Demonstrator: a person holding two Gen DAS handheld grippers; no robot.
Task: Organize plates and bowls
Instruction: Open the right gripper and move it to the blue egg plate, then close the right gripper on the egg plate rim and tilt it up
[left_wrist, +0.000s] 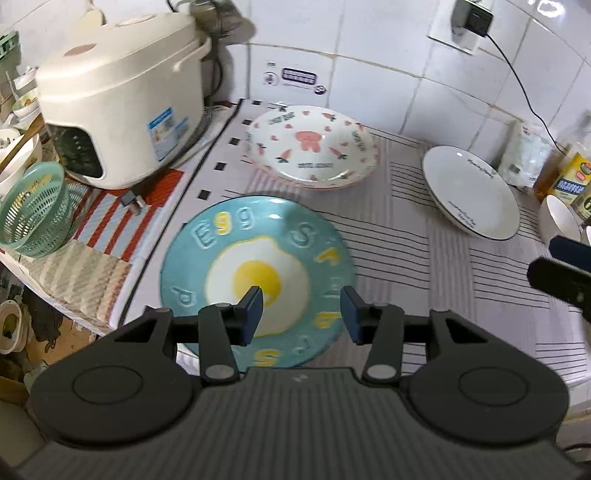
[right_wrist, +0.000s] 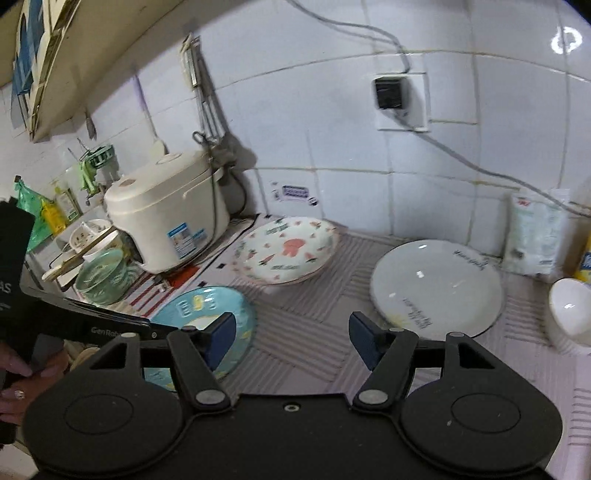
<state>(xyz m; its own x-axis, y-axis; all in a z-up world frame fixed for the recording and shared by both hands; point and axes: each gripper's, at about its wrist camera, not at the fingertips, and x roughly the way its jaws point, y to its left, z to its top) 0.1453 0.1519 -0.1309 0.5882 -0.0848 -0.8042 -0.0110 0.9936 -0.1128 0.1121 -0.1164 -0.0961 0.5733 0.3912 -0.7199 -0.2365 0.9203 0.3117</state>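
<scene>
Blue egg plate (left_wrist: 258, 273), striped cloth (left_wrist: 424, 251), tiled wall (left_wrist: 388, 74)

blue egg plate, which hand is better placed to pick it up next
Left. The left tool hangs open right over the blue egg plate; the right tool is open over bare cloth beside it.

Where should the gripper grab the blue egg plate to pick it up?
Probably at its rim. The blue egg plate lies flat on the striped cloth, so only the raised edge gives something to pinch. The left gripper, open and empty above it, could come from the near side, one finger over the rim, one under.
</scene>
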